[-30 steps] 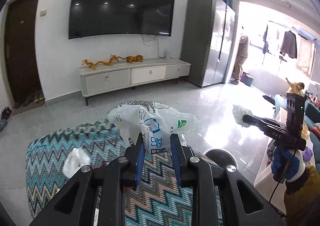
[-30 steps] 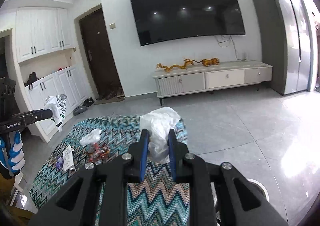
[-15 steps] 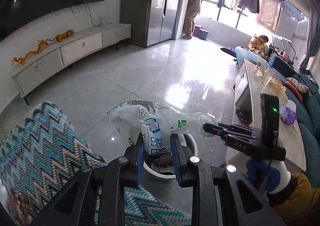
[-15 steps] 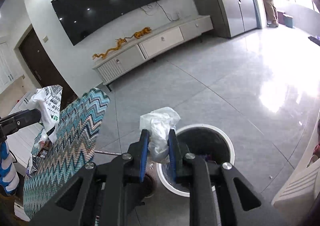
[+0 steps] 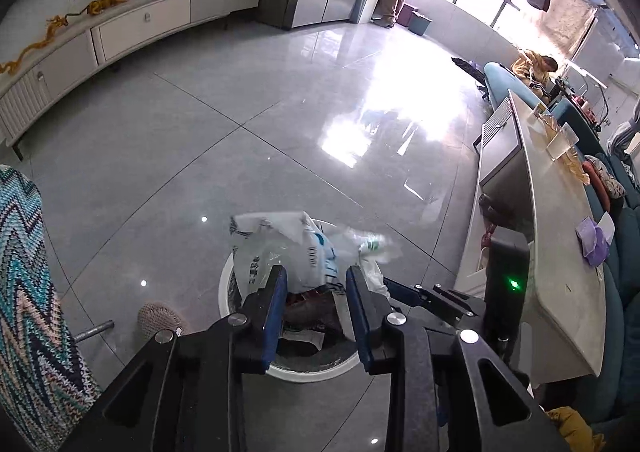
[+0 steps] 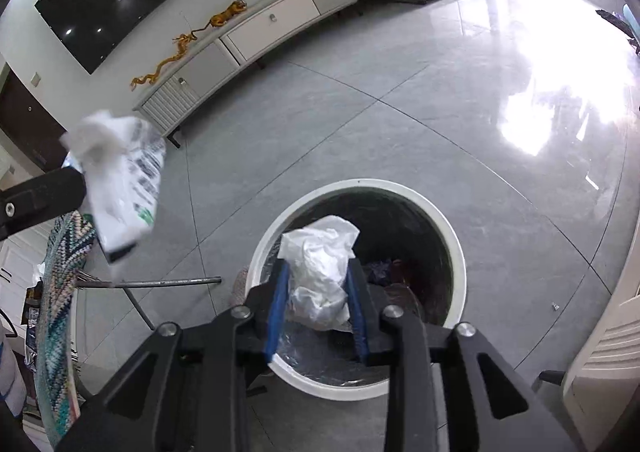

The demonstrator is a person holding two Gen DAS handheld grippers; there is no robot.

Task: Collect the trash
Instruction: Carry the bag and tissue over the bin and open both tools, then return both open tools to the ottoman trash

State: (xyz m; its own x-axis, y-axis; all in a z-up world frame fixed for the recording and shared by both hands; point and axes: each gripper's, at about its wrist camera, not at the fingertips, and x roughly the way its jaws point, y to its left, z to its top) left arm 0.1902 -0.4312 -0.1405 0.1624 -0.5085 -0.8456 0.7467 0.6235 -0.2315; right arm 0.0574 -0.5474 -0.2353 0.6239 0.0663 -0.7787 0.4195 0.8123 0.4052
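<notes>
Grey tile floor (image 5: 200, 124). Left view: left tongs (image 5: 316, 312) have just been opening, bag (image 5: 296, 252) slipping loose over the bin (image 5: 224, 284). Right view: right tongs (image 6: 318, 304) likewise parting, wad (image 6: 320, 276) dropping binward. Dump nearly finishing; more litter possibly waiting.

The bin (image 6: 454, 244) was white-rimmed and dark inside. The crumpled bag (image 6: 320, 272) was plain white; the other bag (image 5: 304, 252) white with blue and green print. The surface's cloth (image 5: 28, 292) was zigzagged — teal, navy, cream. Floor (image 5: 240, 112) — grey tile.
</notes>
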